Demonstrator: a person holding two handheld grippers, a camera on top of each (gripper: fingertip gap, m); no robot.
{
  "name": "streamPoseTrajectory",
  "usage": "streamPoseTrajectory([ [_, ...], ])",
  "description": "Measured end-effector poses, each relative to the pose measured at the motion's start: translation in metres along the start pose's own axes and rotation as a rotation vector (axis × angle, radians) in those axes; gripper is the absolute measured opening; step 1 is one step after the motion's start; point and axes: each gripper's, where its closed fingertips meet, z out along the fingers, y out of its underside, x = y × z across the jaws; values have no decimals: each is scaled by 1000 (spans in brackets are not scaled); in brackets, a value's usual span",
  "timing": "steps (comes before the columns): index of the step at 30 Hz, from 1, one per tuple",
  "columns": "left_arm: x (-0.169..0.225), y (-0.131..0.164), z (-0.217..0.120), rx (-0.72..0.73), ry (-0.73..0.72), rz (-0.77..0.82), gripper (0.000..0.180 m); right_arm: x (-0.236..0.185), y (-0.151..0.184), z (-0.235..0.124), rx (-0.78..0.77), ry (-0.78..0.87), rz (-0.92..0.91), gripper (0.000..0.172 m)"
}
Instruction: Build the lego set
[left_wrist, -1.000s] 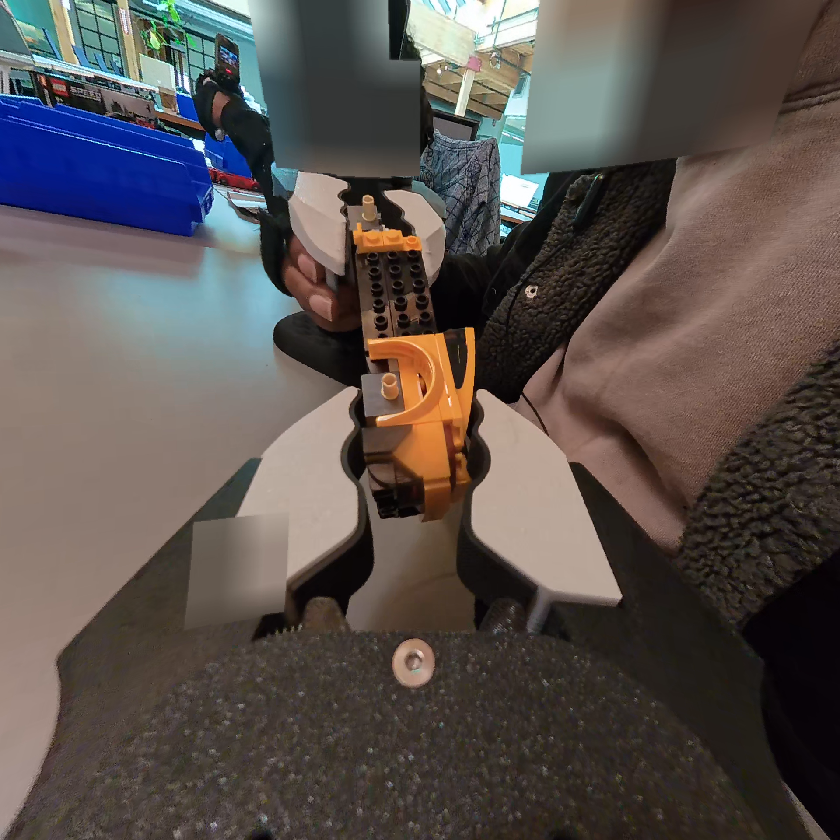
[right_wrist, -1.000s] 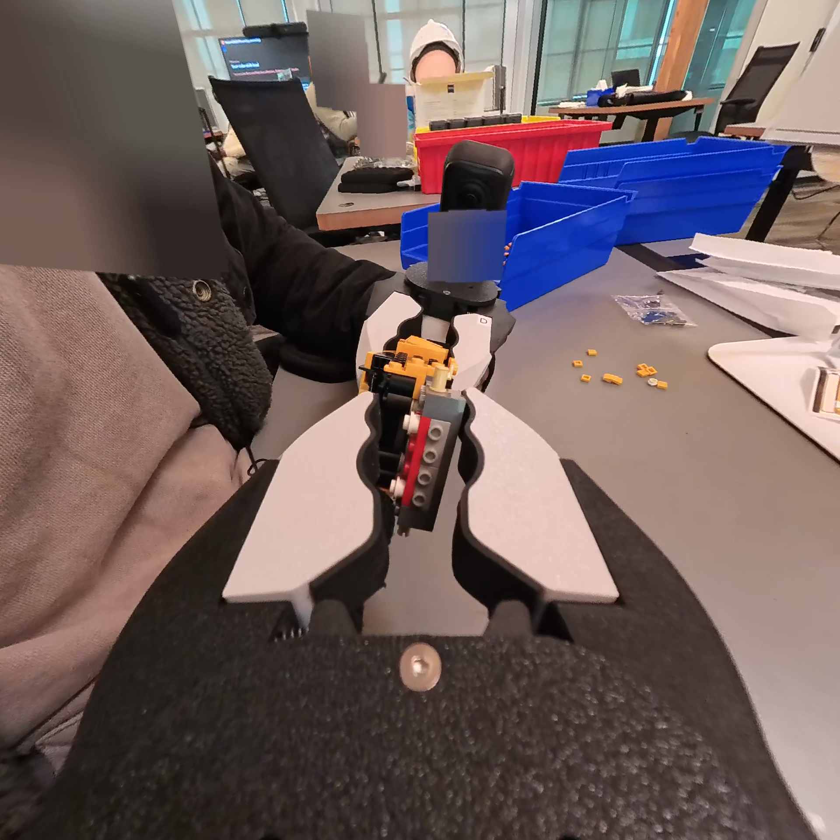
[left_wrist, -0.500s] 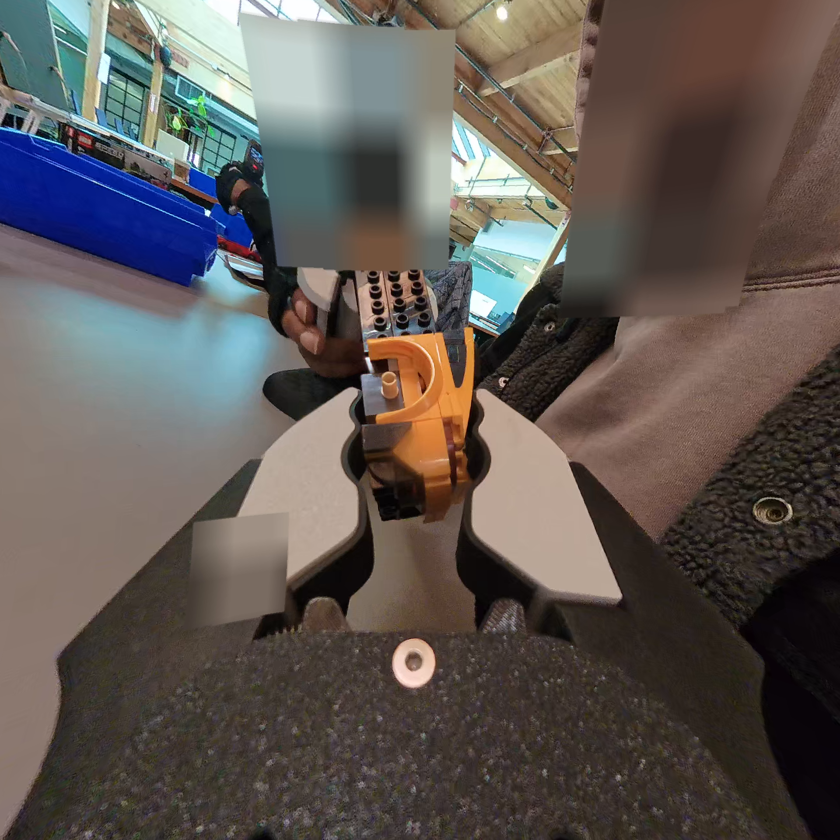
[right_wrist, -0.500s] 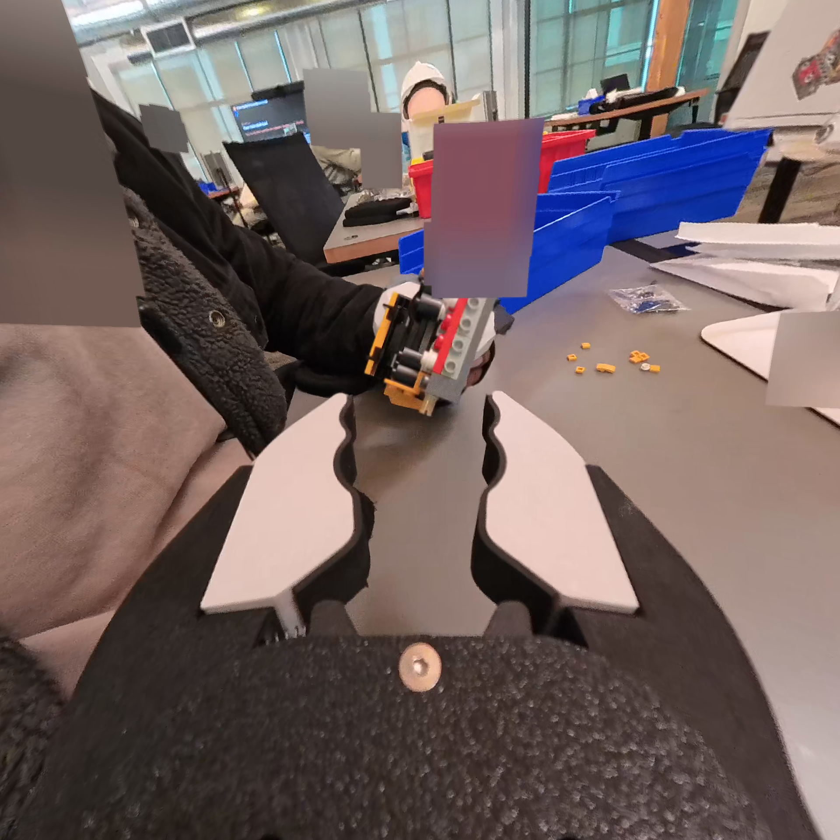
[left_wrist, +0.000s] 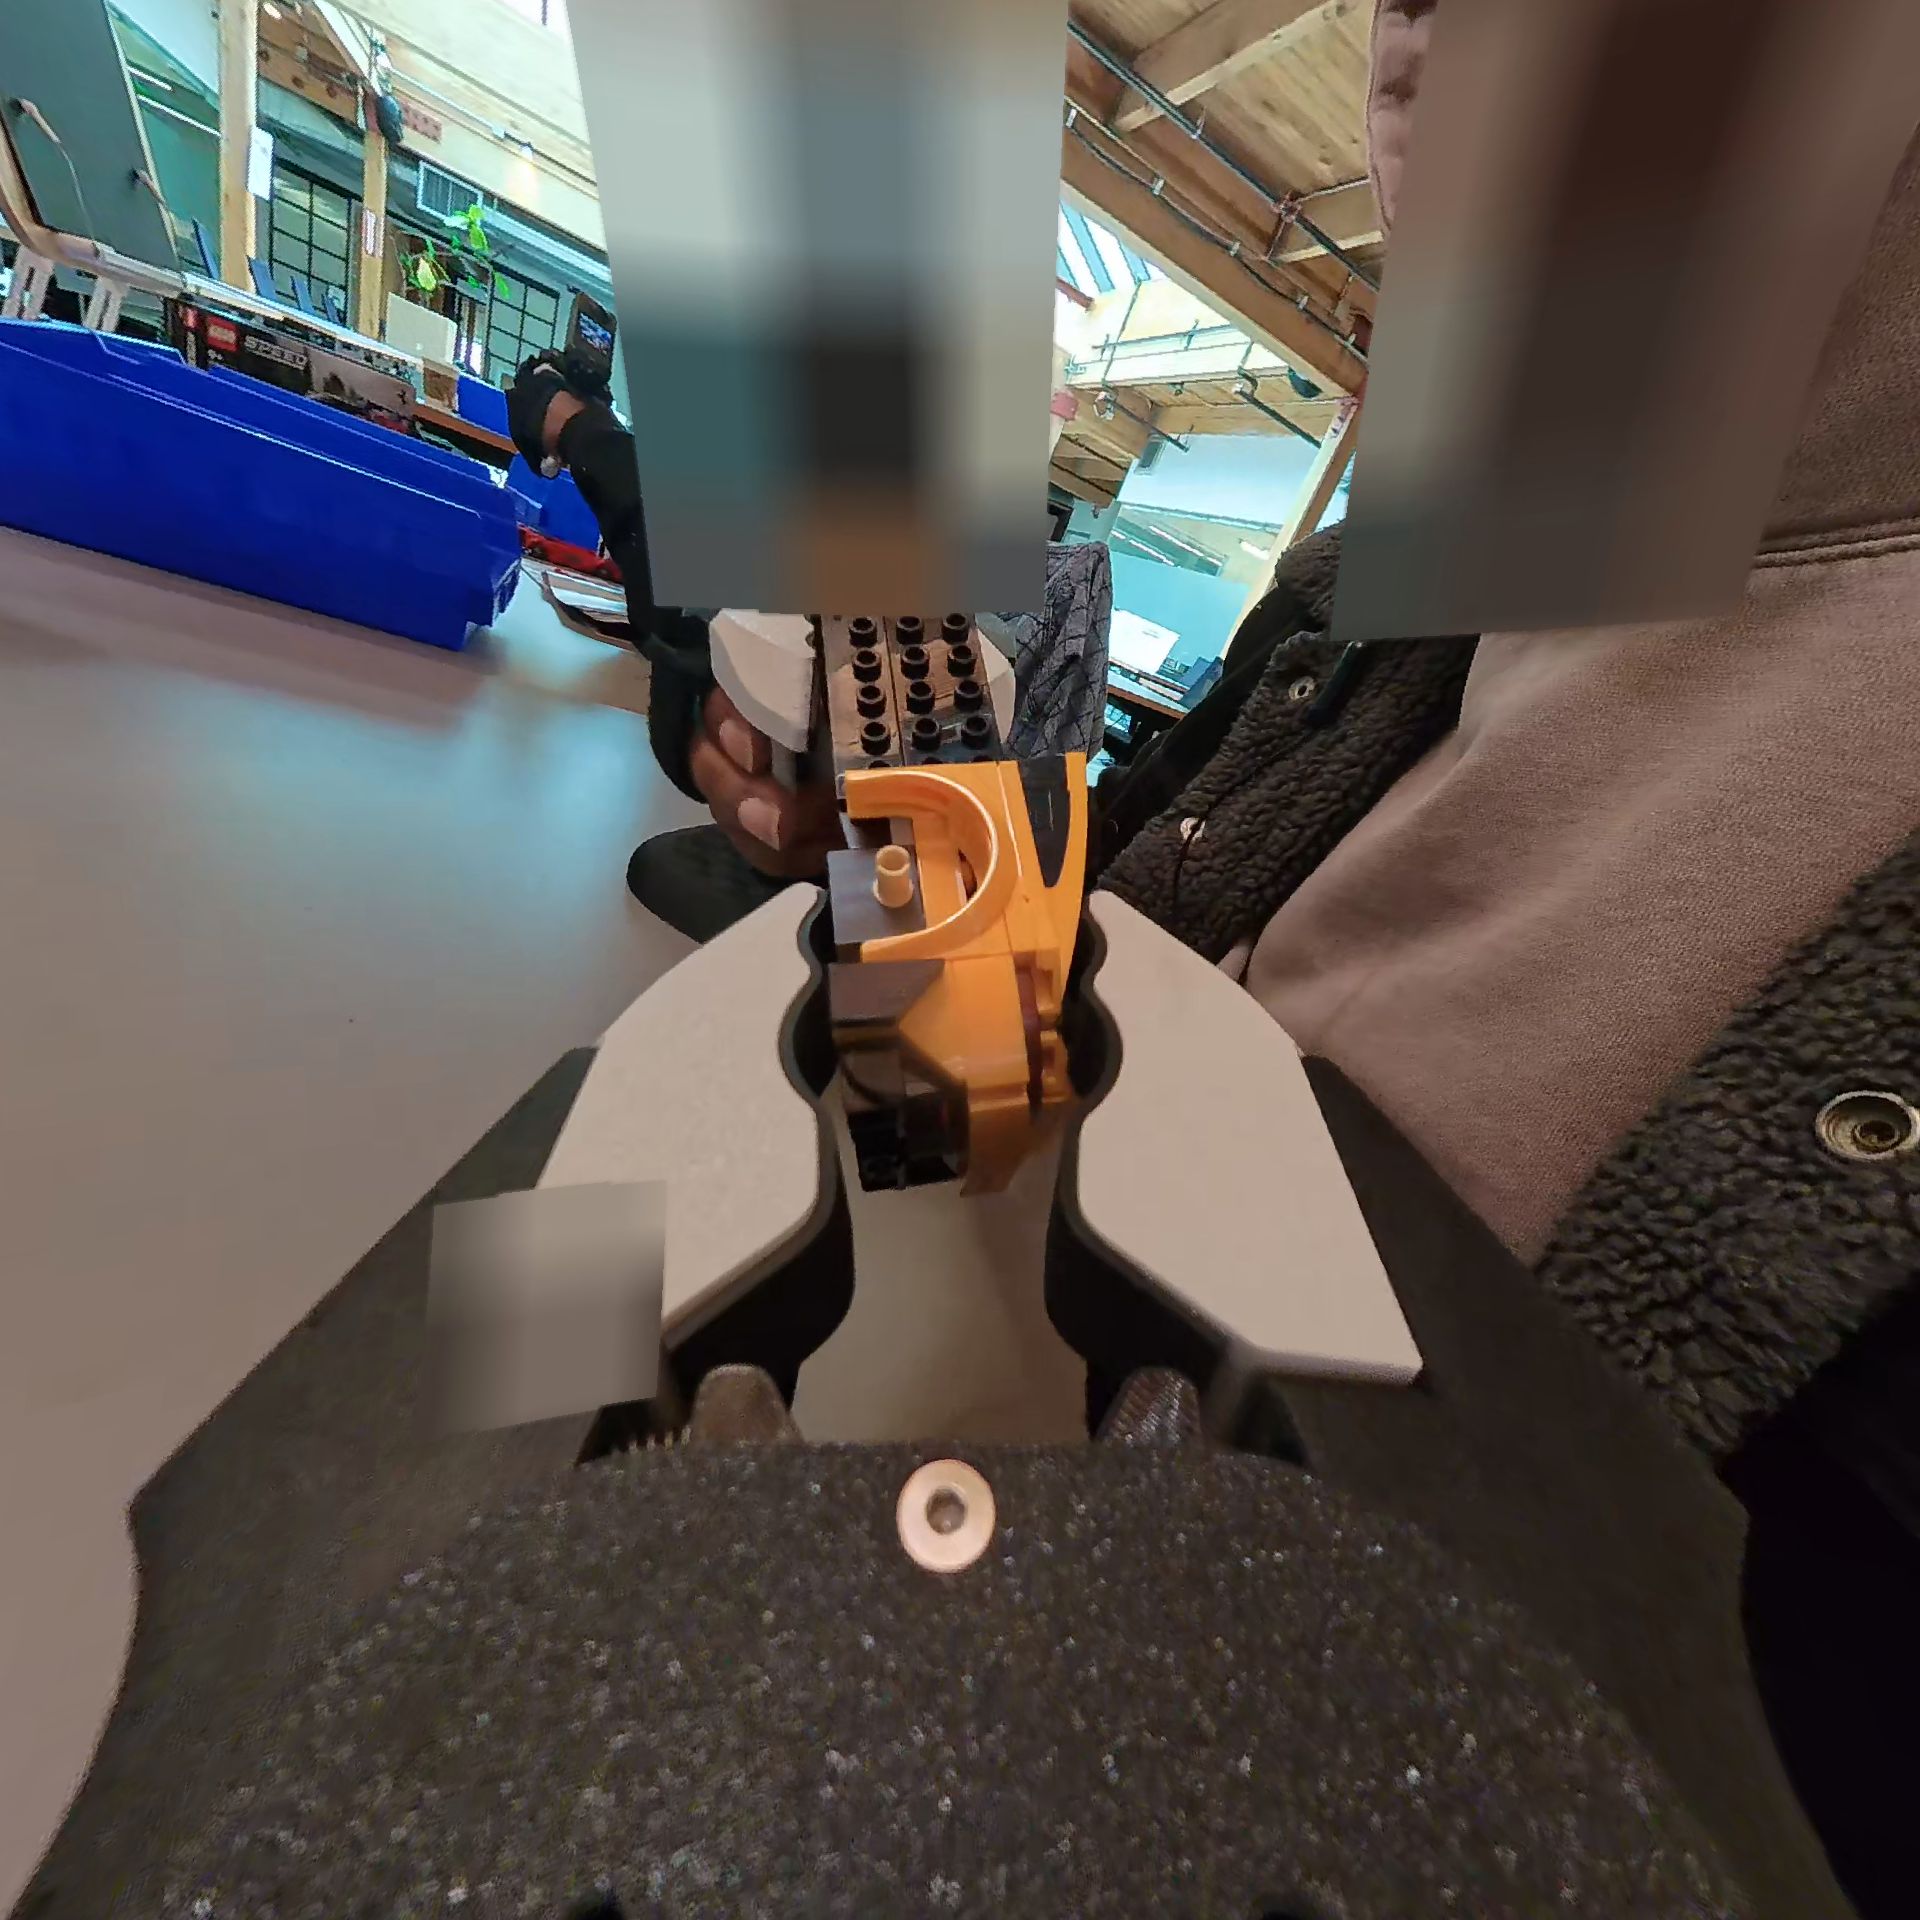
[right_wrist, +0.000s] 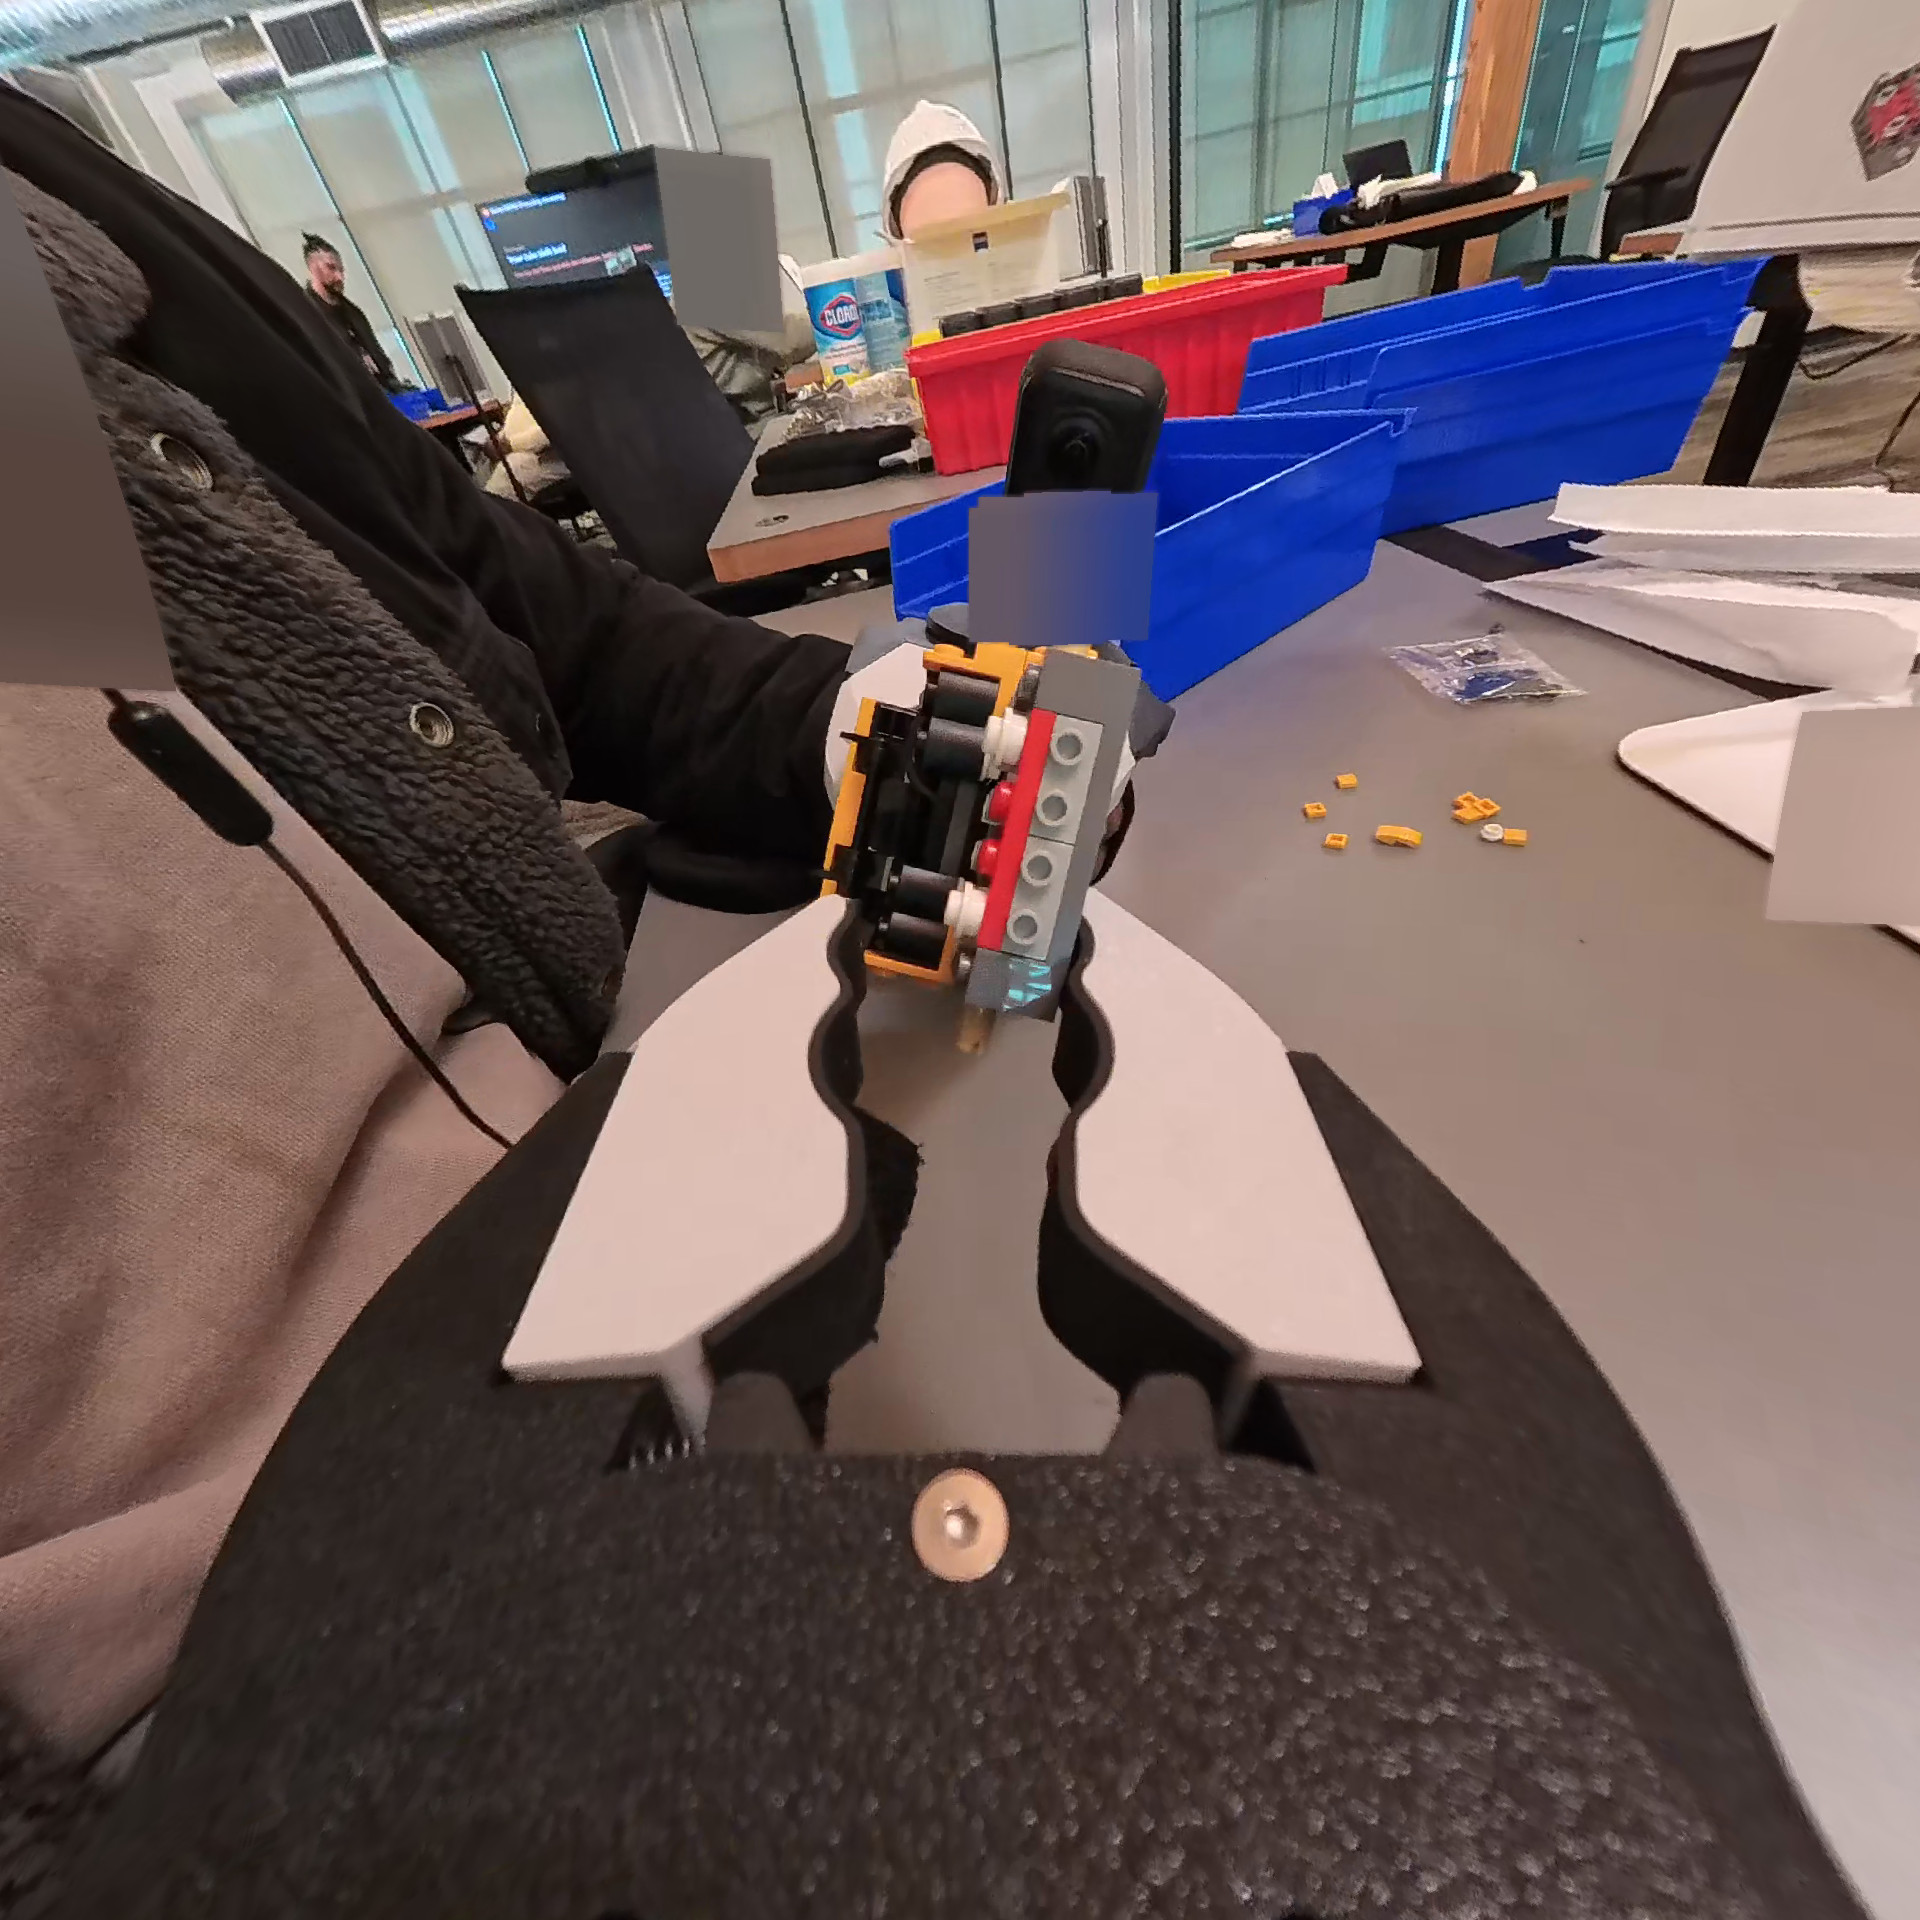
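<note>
My left tool (left_wrist: 951, 997) grips a brick-built orange and black toy car (left_wrist: 966, 966), held above the grey table (left_wrist: 260, 935). My right tool (right_wrist: 961, 971) closes on its other end. Blue bins (right_wrist: 1299, 530) and a red bin (right_wrist: 1122, 353) stand behind; contents hidden.

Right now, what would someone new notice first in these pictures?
A half-built toy brick car, orange, black and grey, held in the air between both grippers. The left gripper clamps its orange end; the right gripper's fingertips flank the other end. Behind, blue bins and loose orange bricks sit on the grey table.
</note>
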Motion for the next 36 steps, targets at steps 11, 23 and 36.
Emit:
streamPoseTrajectory([
  [11, -24, -2, -5, 19, 12, -502, 42, 44, 9, -41, -217, 324, -367, 62],
  [23, -40, 46, -5, -196, -125, -700, 42, 54, 80, 13, -683, 214, -709, 73],
  [36, -94, 29, -55, -264, -612, -230, 62, 82, 105, 6, -721, 349, -260, 69],
])
